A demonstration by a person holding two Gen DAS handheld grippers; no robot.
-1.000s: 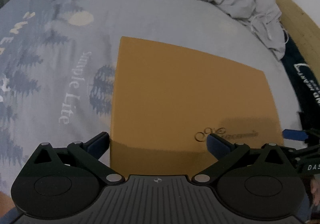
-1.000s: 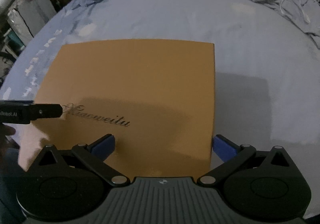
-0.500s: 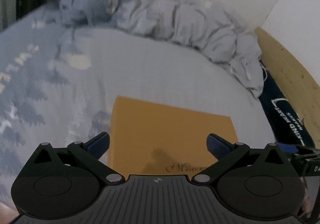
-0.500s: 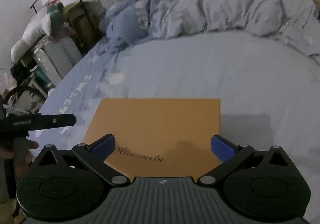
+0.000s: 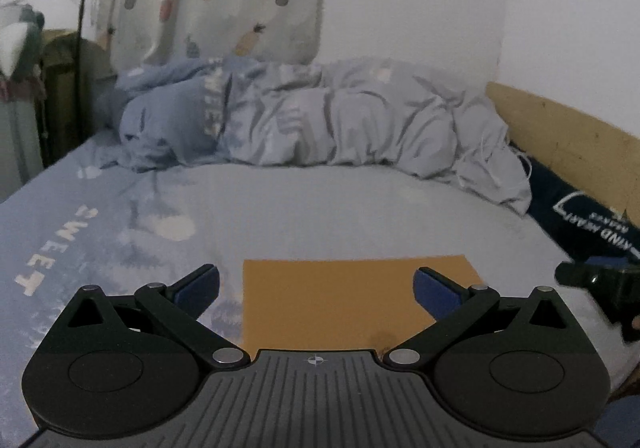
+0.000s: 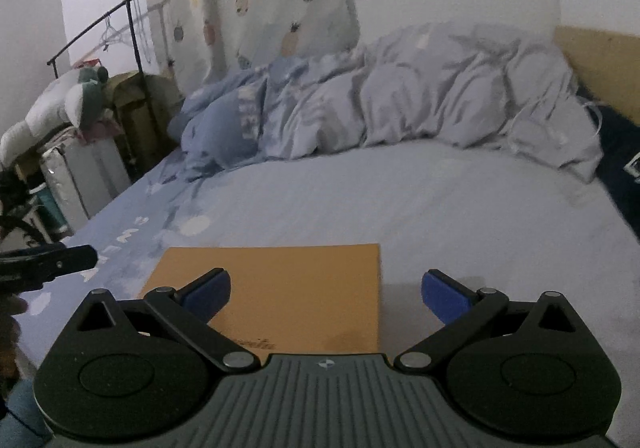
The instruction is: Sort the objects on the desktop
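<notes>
Orange box [image 5: 352, 296] lies flat on bed [image 5: 320, 208], near front edge (gilt script on lid partly hidden). Left gripper [image 5: 316, 286] raised above it, fingers spread wide, holding nothing. Right gripper [image 6: 326, 290] likewise, fingers apart, empty, over box's right edge. Crumpled duvet [image 5: 340, 116] heaped behind, well apart from box.

Both wrist cameras are looking low and level across the pale blue printed bedsheet [image 5: 320, 208], sharing the flat orange cardboard box [image 5: 340, 300] at bottom centre and the rumpled grey-blue duvet [image 6: 400, 96] beyond.
</notes>
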